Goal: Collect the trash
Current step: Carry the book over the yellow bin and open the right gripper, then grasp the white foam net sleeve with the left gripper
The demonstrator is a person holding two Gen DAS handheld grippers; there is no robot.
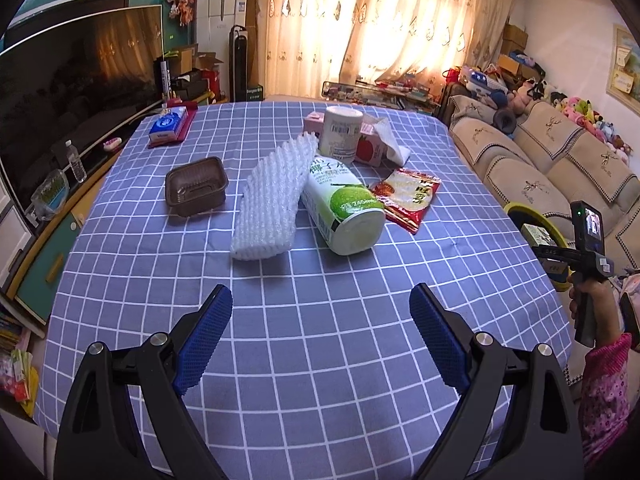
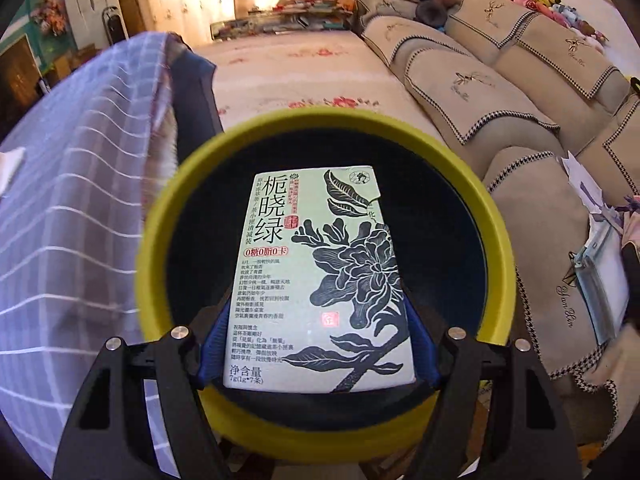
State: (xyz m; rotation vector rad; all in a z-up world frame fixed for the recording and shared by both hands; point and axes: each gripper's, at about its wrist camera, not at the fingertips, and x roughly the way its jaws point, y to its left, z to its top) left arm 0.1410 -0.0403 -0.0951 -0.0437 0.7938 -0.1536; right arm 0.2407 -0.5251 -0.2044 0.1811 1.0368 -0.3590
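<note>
Both grippers: the right gripper point(image 2: 316, 344) clamps a pale green tea box point(image 2: 316, 280) between its blue pads, directly above the yellow-rimmed bin point(image 2: 500, 248) beside the table point(image 1: 320, 360). Left gripper point(image 1: 320, 312) hangs spread wide and empty over the checked cloth; beyond it lie a white foam sleeve point(image 1: 272, 204), green-labelled can point(image 1: 344, 208), brown tray point(image 1: 196, 192) and red wrapper point(image 1: 408, 196).

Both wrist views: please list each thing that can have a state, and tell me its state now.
Left gripper: open, empty, above the table.
Right gripper: shut on the tea box, over the bin.
Tea box: held, not dropped.
Yellow bin: open, looks empty.
Green can: lying on its side.
White cup: upright.
Brown tray: empty.
</note>
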